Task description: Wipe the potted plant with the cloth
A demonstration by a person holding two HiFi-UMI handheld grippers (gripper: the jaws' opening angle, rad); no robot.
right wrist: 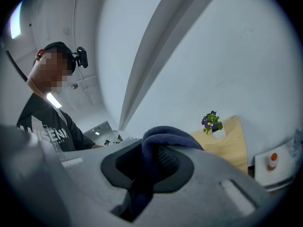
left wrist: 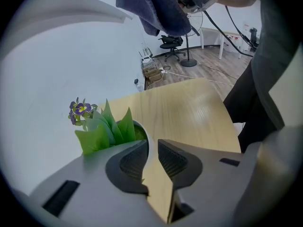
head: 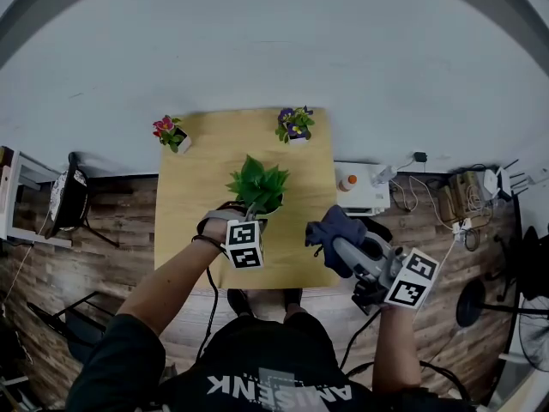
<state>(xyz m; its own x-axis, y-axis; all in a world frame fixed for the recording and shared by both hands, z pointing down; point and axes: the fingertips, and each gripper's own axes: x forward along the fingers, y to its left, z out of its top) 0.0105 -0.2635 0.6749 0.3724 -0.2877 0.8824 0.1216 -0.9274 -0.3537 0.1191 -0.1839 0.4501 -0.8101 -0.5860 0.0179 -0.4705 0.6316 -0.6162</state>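
Note:
A leafy green potted plant (head: 257, 184) stands mid-table on the wooden table (head: 189, 178). My left gripper (head: 254, 218) is at the plant's near side, pointing steeply down. In the left gripper view its jaws (left wrist: 150, 157) stand apart around bare table, and the pot's white rim (left wrist: 143, 136) and leaves (left wrist: 106, 129) lie just beyond the left pad, so it is open. My right gripper (head: 333, 240) hovers over the table's near right corner, shut on a dark blue cloth (head: 336, 228). The cloth (right wrist: 163, 136) bulges out between its pads and hangs high in the left gripper view (left wrist: 151, 6).
A small pink-flowered pot (head: 171, 133) sits at the table's far left corner and a purple-flowered pot (head: 294, 124) at the far right. A white side unit with an orange-capped bottle (head: 347, 181) stands to the right. A chair (head: 69, 200) stands left, and cables lie on the floor.

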